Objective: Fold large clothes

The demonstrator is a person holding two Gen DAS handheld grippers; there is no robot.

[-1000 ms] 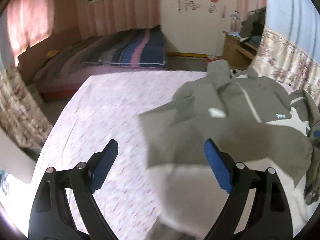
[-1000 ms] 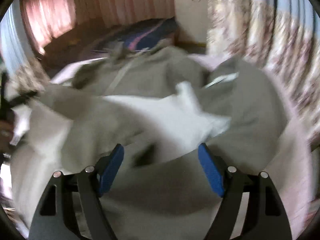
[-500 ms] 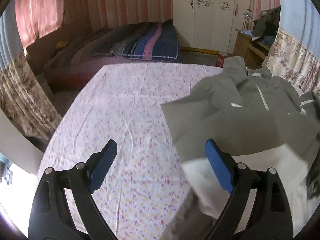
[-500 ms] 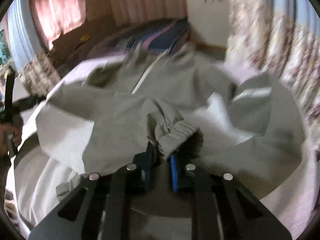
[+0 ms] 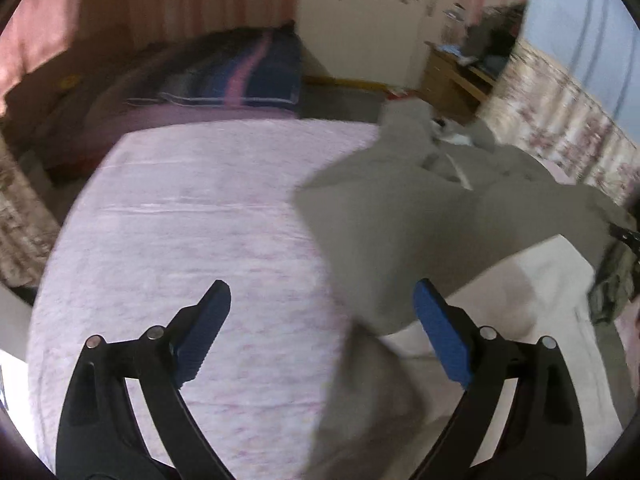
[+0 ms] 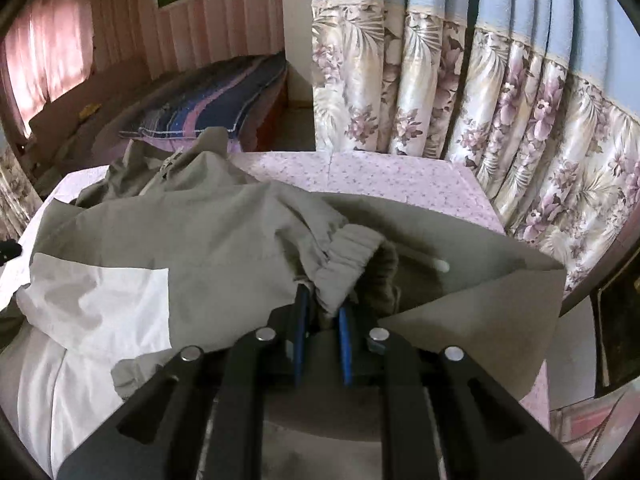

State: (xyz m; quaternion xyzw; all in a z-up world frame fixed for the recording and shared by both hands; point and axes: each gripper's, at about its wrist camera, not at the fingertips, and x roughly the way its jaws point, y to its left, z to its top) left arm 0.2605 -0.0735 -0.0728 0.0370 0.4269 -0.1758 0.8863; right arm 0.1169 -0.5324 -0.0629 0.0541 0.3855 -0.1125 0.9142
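A pink floral-print sheet [image 5: 200, 216] covered the bed, and a large grey-and-white fabric jacket [image 6: 208, 236] lay rumpled across its right side, blurred in the left wrist view. The right gripper [image 6: 323, 320] had just closed and pinched the jacket's elastic ribbed sleeve cuff [image 6: 352, 256]. The left gripper [image 5: 320, 320] stood wide, holding nothing.

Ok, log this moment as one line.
right gripper: shut on jacket cuff | left gripper: open, empty | jacket: on bed
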